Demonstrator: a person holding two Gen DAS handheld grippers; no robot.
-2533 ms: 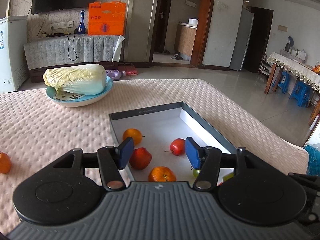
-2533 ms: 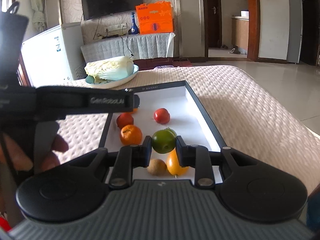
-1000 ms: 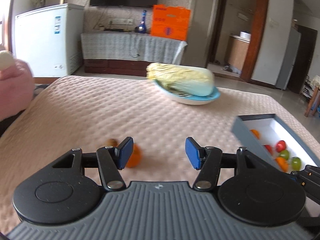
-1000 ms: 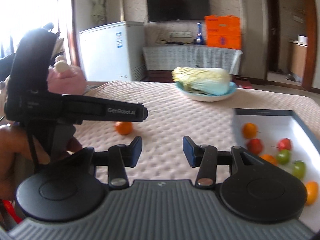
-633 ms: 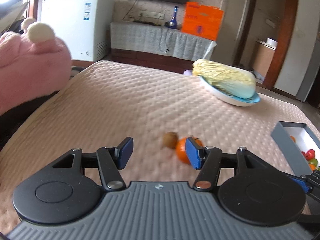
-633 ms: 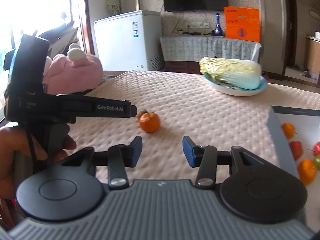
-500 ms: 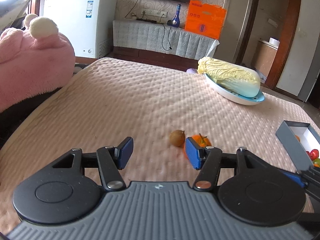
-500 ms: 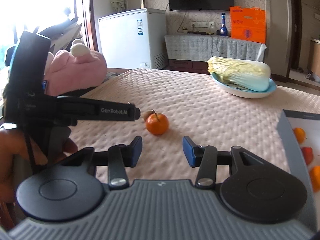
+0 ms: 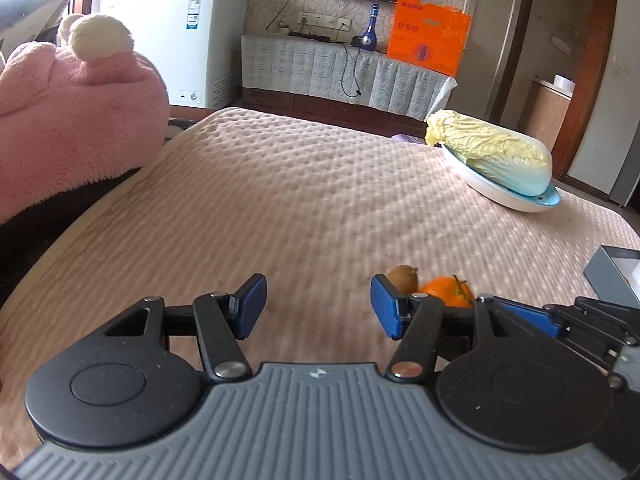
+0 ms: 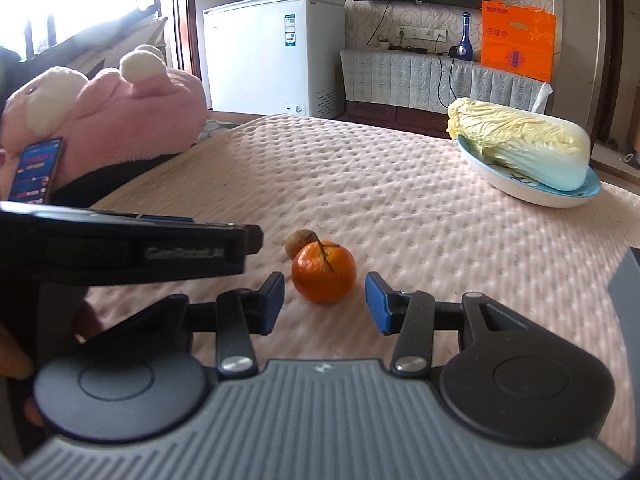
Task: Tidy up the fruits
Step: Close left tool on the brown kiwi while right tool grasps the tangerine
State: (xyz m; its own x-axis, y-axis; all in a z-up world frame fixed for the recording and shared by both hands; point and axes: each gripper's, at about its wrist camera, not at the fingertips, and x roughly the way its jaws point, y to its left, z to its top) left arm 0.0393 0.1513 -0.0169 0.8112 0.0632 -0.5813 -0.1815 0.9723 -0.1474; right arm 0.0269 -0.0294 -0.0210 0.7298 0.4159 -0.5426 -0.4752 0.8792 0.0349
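The orange sits on the pink quilted worktop, almost dead ahead of the right gripper: in the right wrist view it lies just beyond the 2 blue fingers, centred in the gap between them, stem up. The fingers are spread wide, with nothing in them. A brown kiwi lies just behind the orange, touching it or nearly so; I cannot tell which. The left gripper is also spread and empty, but its gap points at bare quilt; from there the orange and the kiwi lie off to the right, past its right finger. So the right gripper looks better placed, needing mostly a straight push forward before closing. The orange is round, with no long axis to match. The grey box shows at the right edge, well apart from both fruits.
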